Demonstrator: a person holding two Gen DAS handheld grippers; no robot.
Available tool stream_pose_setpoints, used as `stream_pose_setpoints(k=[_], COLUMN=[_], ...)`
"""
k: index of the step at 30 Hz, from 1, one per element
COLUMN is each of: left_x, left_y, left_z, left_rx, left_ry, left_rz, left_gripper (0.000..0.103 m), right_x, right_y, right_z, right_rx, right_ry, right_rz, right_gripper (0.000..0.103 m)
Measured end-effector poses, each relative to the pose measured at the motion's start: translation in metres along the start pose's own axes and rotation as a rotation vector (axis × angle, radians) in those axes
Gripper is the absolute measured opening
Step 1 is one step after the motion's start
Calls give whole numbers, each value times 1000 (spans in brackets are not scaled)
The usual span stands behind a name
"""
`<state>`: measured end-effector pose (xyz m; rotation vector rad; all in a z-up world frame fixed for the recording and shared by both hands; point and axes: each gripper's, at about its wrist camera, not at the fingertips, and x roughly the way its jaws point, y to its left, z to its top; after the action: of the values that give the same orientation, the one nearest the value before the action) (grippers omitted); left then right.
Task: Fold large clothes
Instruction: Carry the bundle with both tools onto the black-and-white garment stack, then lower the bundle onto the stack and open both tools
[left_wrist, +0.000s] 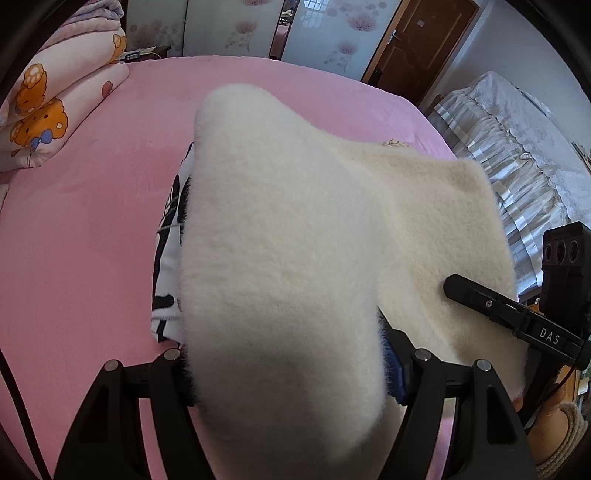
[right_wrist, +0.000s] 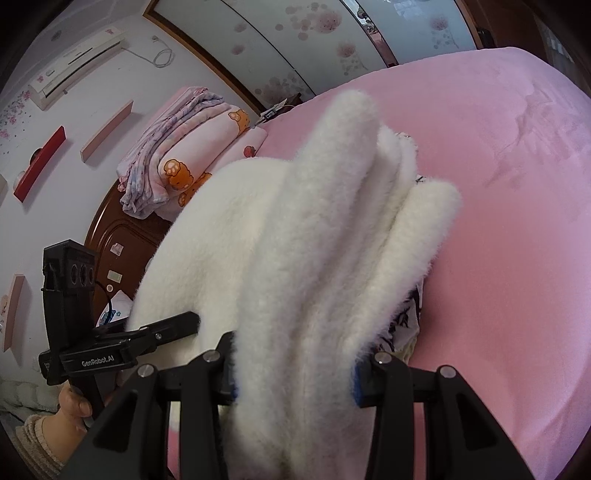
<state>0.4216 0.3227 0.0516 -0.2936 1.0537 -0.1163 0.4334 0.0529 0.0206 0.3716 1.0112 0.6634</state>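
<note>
1. cream fleece filled the gap of the left gripper (left_wrist: 291, 373): its black fingers were clamped on a thick fold of the fluffy white plush garment (left_wrist: 295, 240), blue pads just showing at the cloth's edge.
2. the right gripper (right_wrist: 293, 376) was likewise closed on a bunched fold of the same fluffy white plush garment (right_wrist: 295, 240), with cloth spilling over and past both fingers.
3. each gripper showed in the other's view: the right gripper (left_wrist: 517, 317) sat just right of the left one, and the left gripper (right_wrist: 122, 347) just left of the right one, so the two held the near edge side by side, close together.
4. from both grippers the garment ran forward and away, its long axis pointing toward the far side of the pink bed sheet (left_wrist: 92, 221); it looked lifted at the near end, while the far end rested on the sheet.
5. beneath the fleece, a black-and-white printed cloth (left_wrist: 166, 258) peeked out at the left edge; whether it was the garment's lining or a separate piece i could not tell.
6. neither hand was clearly nearer the far end, so i judged the fold would call for carrying the held edge forward along that axis with both grippers level.
7. further off, a folded pink cartoon-print quilt (left_wrist: 48, 103) lay at the bed's far left corner, well apart.
</note>
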Motion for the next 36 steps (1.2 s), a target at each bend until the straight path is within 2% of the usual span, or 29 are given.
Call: stream_pose_setpoints(k=[11, 17, 19, 21, 24, 27, 30, 33, 35, 36], left_x=[61, 113, 120, 125, 127, 125, 107, 84, 70, 64], left_y=[42, 76, 87, 96, 103, 103, 89, 75, 69, 69], left_z=[69, 75, 71, 69, 67, 65, 59, 52, 48, 46], left_rx=[35, 61, 66, 73, 77, 65, 64, 81, 74, 57], left_ry=[-59, -49, -63, -76, -79, -69, -70, -89, -99, -93], left_rz=[15, 27, -4, -33, -45, -33, 23, 82, 110, 112], left_gripper=[71, 74, 78, 82, 86, 86, 85, 83, 69, 67], right_x=[74, 129, 137, 140, 139, 133, 120, 100, 85, 78], right_y=[-19, -59, -73, -82, -83, -79, -68, -51, -40, -36], right_z=[60, 57, 54, 51, 50, 51, 51, 50, 46, 45], right_rx=[14, 69, 94, 107, 73, 64, 33, -17, -48, -62], right_ry=[-58, -13, -12, -10, -2, 24, 46, 34, -1, -20], right_rz=[0, -23, -16, 0, -36, -68, -135, -218, -280, -300], right_gripper=[41, 43, 47, 51, 66, 69, 69, 69, 69, 69])
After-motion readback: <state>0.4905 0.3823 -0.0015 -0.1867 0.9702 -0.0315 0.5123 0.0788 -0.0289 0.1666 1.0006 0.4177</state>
